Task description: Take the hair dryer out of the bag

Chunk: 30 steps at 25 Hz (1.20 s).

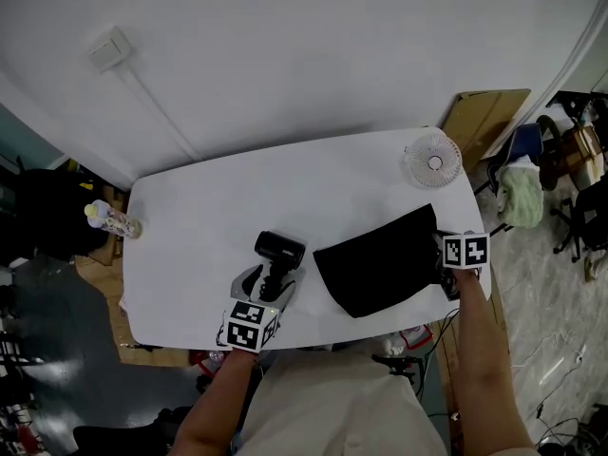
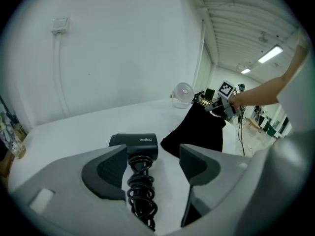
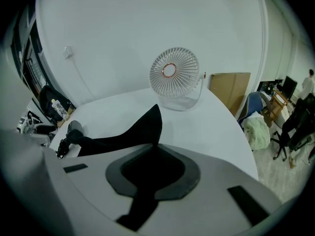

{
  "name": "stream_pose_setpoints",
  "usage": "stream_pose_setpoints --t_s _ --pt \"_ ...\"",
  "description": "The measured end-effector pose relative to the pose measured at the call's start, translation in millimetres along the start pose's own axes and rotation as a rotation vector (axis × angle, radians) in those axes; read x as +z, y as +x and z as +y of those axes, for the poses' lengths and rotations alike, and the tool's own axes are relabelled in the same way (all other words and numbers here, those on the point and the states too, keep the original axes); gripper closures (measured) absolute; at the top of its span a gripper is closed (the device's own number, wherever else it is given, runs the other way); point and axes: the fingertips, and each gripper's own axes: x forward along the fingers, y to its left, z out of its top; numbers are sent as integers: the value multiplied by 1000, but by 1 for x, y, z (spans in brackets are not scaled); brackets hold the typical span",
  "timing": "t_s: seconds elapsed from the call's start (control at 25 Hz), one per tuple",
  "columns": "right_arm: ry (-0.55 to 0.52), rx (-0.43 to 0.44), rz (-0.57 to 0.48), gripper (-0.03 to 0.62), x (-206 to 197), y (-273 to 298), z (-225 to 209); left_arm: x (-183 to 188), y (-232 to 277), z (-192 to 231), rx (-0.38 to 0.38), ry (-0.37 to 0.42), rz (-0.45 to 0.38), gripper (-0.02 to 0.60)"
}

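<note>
The black hair dryer [image 1: 278, 250] lies on the white table [image 1: 209, 217], its coiled cord [image 2: 140, 193] trailing toward the near edge. My left gripper [image 2: 150, 168] hangs open just above the cord and handle, pads [image 2: 106, 173] apart and touching nothing. The black bag [image 1: 385, 259] lies flat to the right of the dryer. My right gripper [image 3: 152, 173] is shut on the bag's right edge, the black cloth [image 3: 133, 132] pinched between its pads and lifted a little. The dryer [image 3: 74, 129] shows small at the left of the right gripper view.
A small white desk fan [image 1: 432, 160] stands at the table's far right corner. A bottle [image 1: 112, 220] sits at the left edge. Cardboard, chairs and clutter lie on the floor to the right of the table.
</note>
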Motion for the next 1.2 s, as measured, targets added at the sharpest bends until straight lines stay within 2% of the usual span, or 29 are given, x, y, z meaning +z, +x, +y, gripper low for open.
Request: stream_pose_setpoints --t_s 0.04,0.12,0.32,0.52,0.8,0.96,1.2 --pt "-12 4 -4 560 0 -1 2 2 -3 -2 -6 -2 -12 262" --pt "-36 8 -10 500 2 -4 5 8 -7 -6 -22 -7 -31 262" --pt "-52 2 -78 470 12 -20 10 24 -17 -15 -69 -36 -95 262" --pt "-87 22 -182 470 28 -54 29 48 -32 -27 -94 -17 -169 264" --pt "-109 146 -372 470 39 -120 88 67 -41 -51 -193 -29 -224 264" --pt "-106 197 -446 474 34 -152 115 73 -47 -63 -251 -40 -238 264" --pt "-126 215 -509 533 13 -175 147 78 -51 -92 -364 -57 -246 284"
